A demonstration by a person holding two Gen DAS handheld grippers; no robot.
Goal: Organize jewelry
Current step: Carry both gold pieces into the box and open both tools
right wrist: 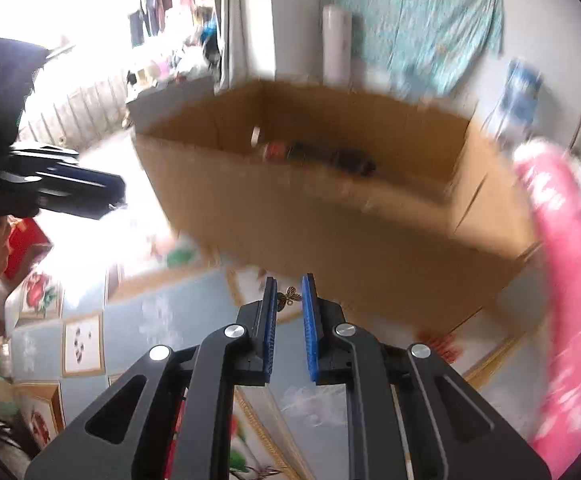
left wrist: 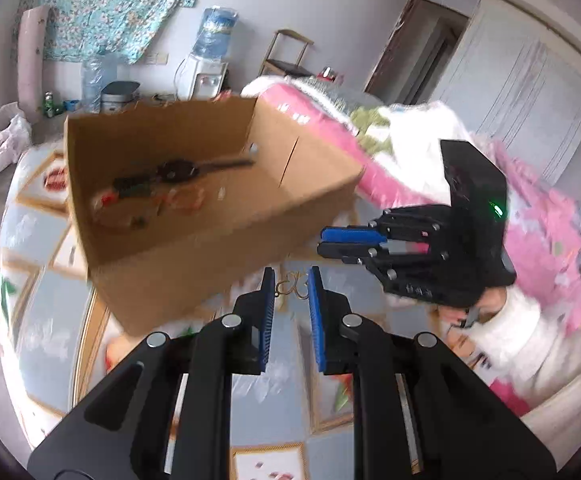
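Both tools [left wrist: 292, 286] [right wrist: 289, 294] parted around butterfly earrings [right wrist: 289, 298]; no writing legible.

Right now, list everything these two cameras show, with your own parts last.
Cardboard box: one, brown, open-topped, on the patterned surface.
Jewelry in box: several blurred dark and reddish pieces, on its floor.
Butterfly ornament: one, gold, on the surface between the right gripper's fingertips.
Patterned surface: one, grey-blue with framed pictures.
Pink quilt: one, beside the box.
Water dispenser: one, white, blue bottle, by the wall.
Floral cloth: one, teal, hanging on the wall.
Left gripper: black, blue pads, open.
Right gripper: same, open.
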